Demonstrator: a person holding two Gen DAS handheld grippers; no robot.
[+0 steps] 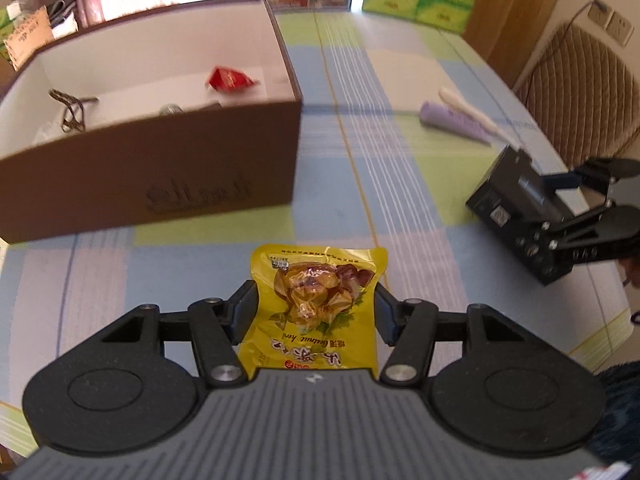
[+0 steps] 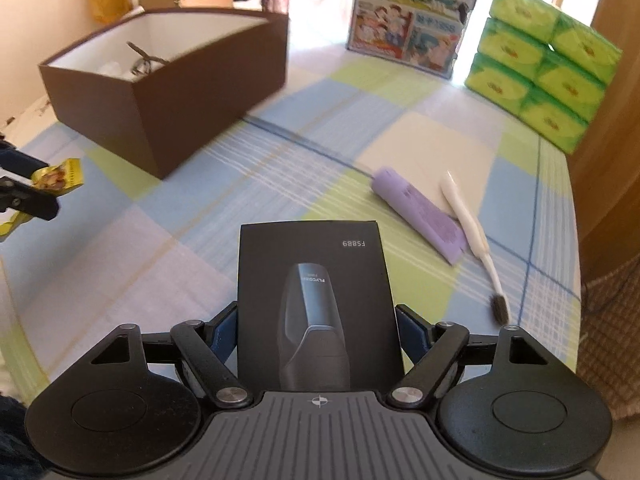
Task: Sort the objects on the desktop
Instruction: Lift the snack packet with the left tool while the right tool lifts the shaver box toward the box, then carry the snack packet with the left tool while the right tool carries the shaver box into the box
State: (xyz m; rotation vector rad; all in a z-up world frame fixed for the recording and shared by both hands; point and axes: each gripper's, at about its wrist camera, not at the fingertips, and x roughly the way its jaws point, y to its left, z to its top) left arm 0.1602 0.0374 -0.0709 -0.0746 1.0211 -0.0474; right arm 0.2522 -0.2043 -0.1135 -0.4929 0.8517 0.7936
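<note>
Gripping a yellow snack packet [image 1: 316, 300] in left tongs [image 1: 316, 312], right tongs [image 2: 316, 328] clamping black shaver box [image 2: 316, 304]

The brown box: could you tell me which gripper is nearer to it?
Left. The left gripper, holding the yellow snack packet, is just in front of the brown box. The right gripper, holding the black carton, is farther off, toward the table's right side.

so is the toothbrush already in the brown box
No, the toothbrush lies on the tablecloth beside the purple tube, well apart from the brown box.
</note>
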